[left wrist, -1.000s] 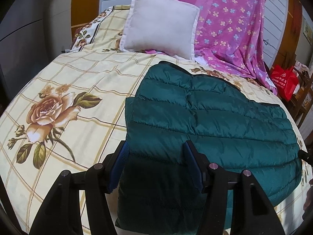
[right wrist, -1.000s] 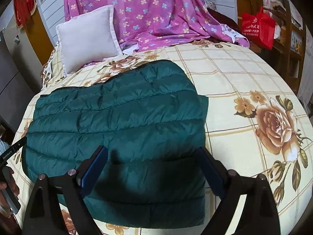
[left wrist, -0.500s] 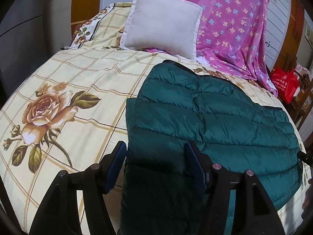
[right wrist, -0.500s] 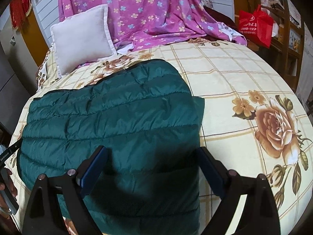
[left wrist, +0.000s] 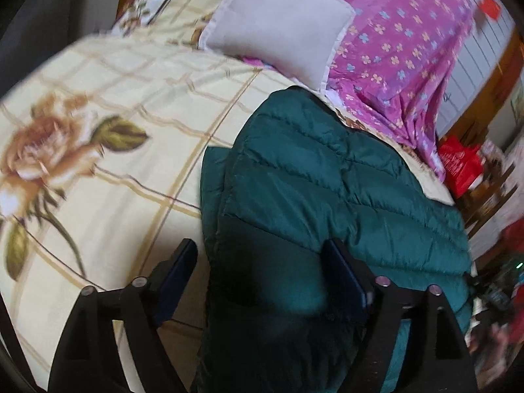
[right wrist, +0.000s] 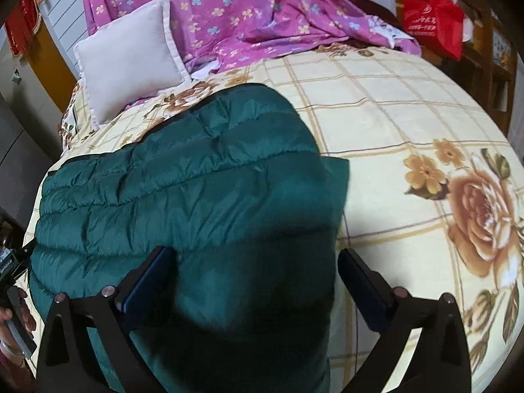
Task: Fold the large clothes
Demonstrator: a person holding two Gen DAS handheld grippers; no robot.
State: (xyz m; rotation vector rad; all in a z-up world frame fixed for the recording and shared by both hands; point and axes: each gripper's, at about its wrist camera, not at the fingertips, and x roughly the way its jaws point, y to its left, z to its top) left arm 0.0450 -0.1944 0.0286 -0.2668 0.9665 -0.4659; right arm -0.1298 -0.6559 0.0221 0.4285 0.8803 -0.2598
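Jacket (left wrist: pixel 327 190) lies flat on the bedspread (left wrist: pixel 137 104), below the pillow (left wrist: pixel 278 26). Your left gripper (left wrist: pixel 262 258) and right gripper (right wrist: pixel 255 262) both just opened wide, released, each straddling a near corner of the jacket, pads not pressing.

Both grippers spread wider and dipped closer over the jacket.

The left gripper (left wrist: pixel 258 262) had just been opening its jaws, so the left finger moved off the dark green quilted jacket (left wrist: pixel 327 190) onto the floral bedsheet (left wrist: pixel 137 98) toward 9 o'clock, with the jacket's edge lying loose between the pads; its view rolled and blurred, and the white pillow (left wrist: pixel 278 23) slid toward 12 o'clock. The right gripper (right wrist: pixel 255 268) had also just been opening, pads apart over the jacket (right wrist: pixel 196 180), which grew to fill more of the frame while its shadow deepened at 6 o'clock.
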